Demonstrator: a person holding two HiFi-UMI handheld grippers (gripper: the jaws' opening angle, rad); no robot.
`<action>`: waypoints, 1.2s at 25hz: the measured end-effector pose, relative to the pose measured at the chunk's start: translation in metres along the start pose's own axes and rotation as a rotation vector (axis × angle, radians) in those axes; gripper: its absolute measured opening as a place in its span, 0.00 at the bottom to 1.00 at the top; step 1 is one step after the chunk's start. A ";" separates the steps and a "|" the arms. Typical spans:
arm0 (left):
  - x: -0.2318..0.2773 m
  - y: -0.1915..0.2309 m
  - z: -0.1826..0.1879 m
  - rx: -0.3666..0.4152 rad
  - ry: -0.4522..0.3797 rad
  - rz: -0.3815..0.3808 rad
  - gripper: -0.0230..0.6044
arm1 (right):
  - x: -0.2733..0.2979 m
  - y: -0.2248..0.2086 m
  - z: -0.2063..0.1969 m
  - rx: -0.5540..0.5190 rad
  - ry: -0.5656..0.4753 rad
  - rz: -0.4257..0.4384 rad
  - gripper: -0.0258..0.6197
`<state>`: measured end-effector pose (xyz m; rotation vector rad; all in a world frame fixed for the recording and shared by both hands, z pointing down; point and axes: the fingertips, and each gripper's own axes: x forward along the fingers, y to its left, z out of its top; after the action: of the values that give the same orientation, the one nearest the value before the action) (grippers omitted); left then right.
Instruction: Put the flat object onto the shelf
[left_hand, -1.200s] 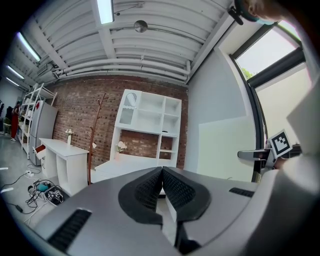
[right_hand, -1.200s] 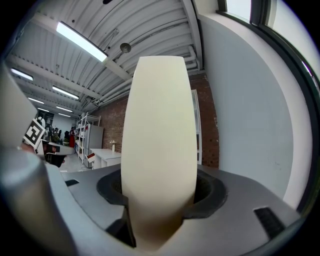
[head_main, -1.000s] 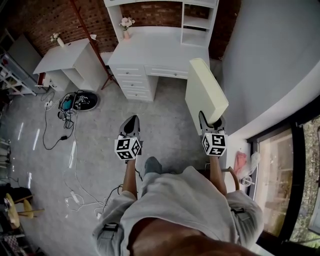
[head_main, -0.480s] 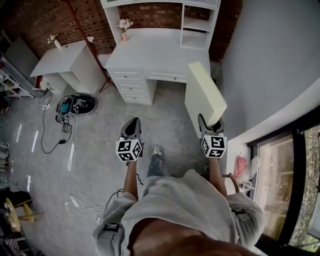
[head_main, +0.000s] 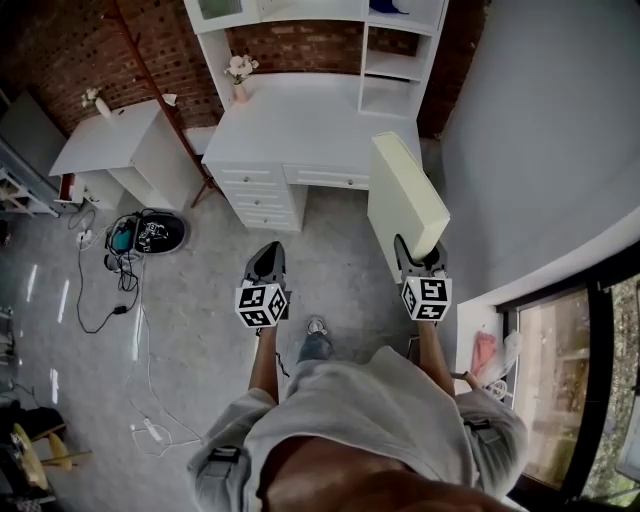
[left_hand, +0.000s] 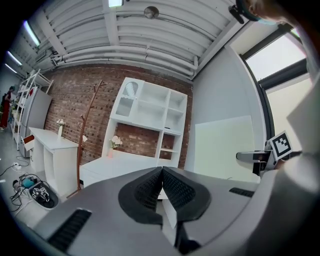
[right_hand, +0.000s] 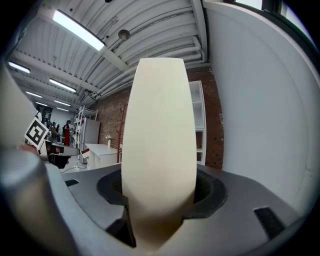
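Over the last second we have walked closer to the white desk (head_main: 300, 125), so the shelf (head_main: 395, 65) above it shows more of its upper compartments, while the grip has not changed. Our right gripper (head_main: 420, 258) is clamped wide on the lower edge of the cream flat object (head_main: 405, 200), which stands on edge in the air over the floor, and our left gripper (head_main: 265, 262) has its jaws pressed together on nothing. We judge the carry unfinished; the right-hand cubbies just above the desk look bare, a blue thing (head_main: 385, 6) sits in the top one, and a flower vase (head_main: 238, 75) stands on the desk.
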<state>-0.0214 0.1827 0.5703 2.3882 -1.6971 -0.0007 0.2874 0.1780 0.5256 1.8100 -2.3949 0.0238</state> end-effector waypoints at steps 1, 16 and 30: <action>0.008 0.005 0.003 -0.001 0.000 -0.004 0.06 | 0.009 0.000 0.003 -0.004 -0.001 -0.001 0.47; 0.127 0.084 0.049 0.003 -0.013 -0.051 0.06 | 0.142 0.003 0.038 -0.019 -0.014 -0.045 0.47; 0.193 0.155 0.065 0.002 -0.009 -0.066 0.06 | 0.236 0.028 0.044 -0.011 -0.006 -0.054 0.47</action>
<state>-0.1093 -0.0575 0.5570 2.4483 -1.6223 -0.0200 0.1930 -0.0440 0.5125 1.8721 -2.3442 -0.0011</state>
